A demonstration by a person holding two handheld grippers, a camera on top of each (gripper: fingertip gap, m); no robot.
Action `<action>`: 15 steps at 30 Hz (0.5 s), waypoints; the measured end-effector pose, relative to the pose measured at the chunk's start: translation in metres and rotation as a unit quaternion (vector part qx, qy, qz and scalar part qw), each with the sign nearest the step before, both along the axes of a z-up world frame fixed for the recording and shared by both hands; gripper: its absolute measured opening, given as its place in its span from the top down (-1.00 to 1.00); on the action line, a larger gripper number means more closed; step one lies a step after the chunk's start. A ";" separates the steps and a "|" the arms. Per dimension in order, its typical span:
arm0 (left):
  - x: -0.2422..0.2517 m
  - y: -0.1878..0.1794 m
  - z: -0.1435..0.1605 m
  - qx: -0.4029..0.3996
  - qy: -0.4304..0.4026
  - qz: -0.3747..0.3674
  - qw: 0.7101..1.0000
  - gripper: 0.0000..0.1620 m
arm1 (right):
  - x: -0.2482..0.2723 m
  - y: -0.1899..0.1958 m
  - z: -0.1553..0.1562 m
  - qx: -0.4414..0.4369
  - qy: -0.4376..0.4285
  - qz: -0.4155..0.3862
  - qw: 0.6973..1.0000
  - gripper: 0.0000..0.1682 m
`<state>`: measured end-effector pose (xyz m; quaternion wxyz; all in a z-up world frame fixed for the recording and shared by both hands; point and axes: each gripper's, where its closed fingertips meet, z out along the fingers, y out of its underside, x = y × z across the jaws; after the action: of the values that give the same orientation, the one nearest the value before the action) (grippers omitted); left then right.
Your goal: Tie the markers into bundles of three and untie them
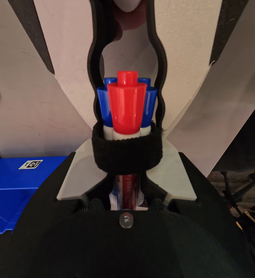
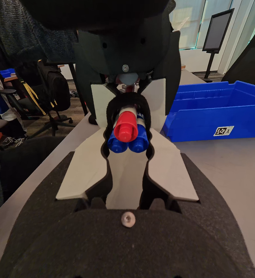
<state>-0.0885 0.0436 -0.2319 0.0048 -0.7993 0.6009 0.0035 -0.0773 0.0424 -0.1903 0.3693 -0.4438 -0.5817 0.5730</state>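
Observation:
A bundle of three markers, one red-capped (image 1: 126, 105) and two blue-capped (image 1: 103, 108), is held between both grippers above the table. A black fabric strap (image 1: 126, 155) loops loosely around the white barrels just below the caps. My left gripper (image 1: 128, 133) is shut on the barrels, with the strap at its fingertips. My right gripper (image 2: 127, 132) faces it, and its black pads press the two blue caps (image 2: 117, 144) from both sides. The red cap (image 2: 125, 127) sits on top. The strap (image 2: 113, 105) arches around the bundle with a gap.
A blue plastic bin (image 2: 214, 112) with a square tag stands on the grey table (image 2: 214, 188) to the right, and shows in the left wrist view (image 1: 18, 188). Office chairs (image 2: 56, 114) and bags stand beyond the table's left edge. A dark screen on a stand (image 2: 217, 30) is far right. The gap from one gripper's tips to the other's is roughly 4 cm.

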 end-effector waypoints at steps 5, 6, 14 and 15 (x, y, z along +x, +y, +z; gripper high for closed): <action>0.002 0.000 0.001 0.001 -0.004 0.000 1.000 0.49 | 0.001 0.000 0.000 0.003 0.005 0.003 1.000 0.46; 0.002 0.001 0.001 0.003 -0.004 -0.001 1.000 0.48 | 0.002 0.000 0.001 0.002 0.007 0.002 1.000 0.46; 0.003 0.001 0.002 0.004 -0.011 -0.001 1.000 0.47 | 0.003 0.001 0.000 0.012 0.015 0.003 1.000 0.38; 0.004 0.001 0.001 0.002 -0.011 -0.002 1.000 0.47 | 0.003 0.001 0.000 0.015 0.015 0.002 1.000 0.39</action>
<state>-0.0848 0.0443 -0.2304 0.0130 -0.7982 0.6022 -0.0047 -0.0742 0.0431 -0.1907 0.3836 -0.4278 -0.5855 0.5718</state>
